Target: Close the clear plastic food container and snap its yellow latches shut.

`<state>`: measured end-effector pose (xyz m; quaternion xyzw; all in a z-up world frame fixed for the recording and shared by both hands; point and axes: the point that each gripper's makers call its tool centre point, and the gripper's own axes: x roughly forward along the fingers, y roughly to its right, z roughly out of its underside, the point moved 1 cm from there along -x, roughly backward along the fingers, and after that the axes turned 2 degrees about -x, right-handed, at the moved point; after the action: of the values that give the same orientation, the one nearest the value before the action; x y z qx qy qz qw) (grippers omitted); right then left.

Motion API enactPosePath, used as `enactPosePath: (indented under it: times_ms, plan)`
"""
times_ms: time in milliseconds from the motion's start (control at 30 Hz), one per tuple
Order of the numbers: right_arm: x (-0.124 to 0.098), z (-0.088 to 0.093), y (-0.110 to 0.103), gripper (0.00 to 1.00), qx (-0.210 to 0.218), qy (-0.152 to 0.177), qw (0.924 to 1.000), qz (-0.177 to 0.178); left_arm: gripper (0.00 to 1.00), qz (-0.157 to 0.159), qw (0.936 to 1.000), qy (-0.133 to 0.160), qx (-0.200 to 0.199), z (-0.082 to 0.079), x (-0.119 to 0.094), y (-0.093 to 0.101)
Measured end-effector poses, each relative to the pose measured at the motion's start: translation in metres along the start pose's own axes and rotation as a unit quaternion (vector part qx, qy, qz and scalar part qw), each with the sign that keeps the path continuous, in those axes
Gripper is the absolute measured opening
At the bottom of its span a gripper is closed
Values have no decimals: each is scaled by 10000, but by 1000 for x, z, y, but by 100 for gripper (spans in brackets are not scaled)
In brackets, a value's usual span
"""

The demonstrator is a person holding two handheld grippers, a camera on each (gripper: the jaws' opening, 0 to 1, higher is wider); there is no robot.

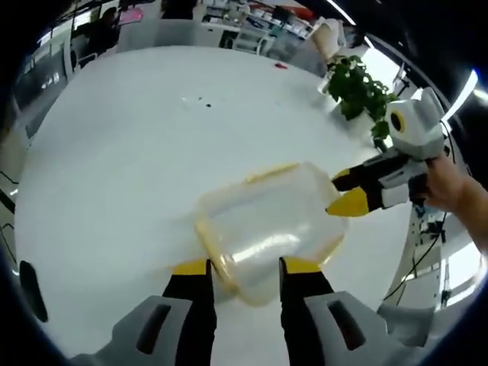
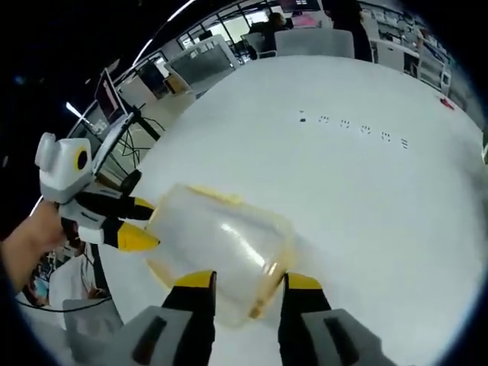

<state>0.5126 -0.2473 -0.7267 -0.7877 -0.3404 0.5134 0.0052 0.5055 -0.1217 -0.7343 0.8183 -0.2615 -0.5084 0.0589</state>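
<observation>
The clear plastic container [image 1: 267, 229] with yellow rim and latches lies on the white table [image 1: 152, 137]. My left gripper [image 1: 245, 267] has its yellow-tipped jaws around the container's near end, which sits between them. From the right, my right gripper [image 1: 347, 192] holds the opposite end in its fingertips, a hand behind it. In the right gripper view the container [image 2: 221, 240] lies just ahead, and my right gripper [image 2: 250, 282] has a yellow latch edge [image 2: 265, 293] between its jaws. My left gripper [image 2: 139, 223] meets the container's far end from the left.
A potted green plant [image 1: 358, 88] stands at the table's far right edge. Small dark specks [image 2: 351, 126] dot the tabletop. Desks, chairs and monitors [image 2: 206, 61] stand beyond the table. The table edge [image 1: 396, 252] runs close behind the right gripper.
</observation>
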Motion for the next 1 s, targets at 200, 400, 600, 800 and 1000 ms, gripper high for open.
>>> enactPosePath:
  times_ms: [200,400,600,800,1000]
  plan:
    - [-1,4,1,30,99,76,9999,50,30,-24,10000,-36,70,1,1,2]
    - [-5,12,1,30,257,109,9995,131,30,13,9999,7,120,-1,1,7]
    - [-8,19,0,30,434,148,9987,209,30,95,9997,-12,215,0,-1,10]
    - [-10,20,2,31,522,228,9981,229,31,123,9996,15,244,0,-3,11]
    - [-10,20,4,33,577,262,9977,224,31,113,9995,33,294,0,-5,11]
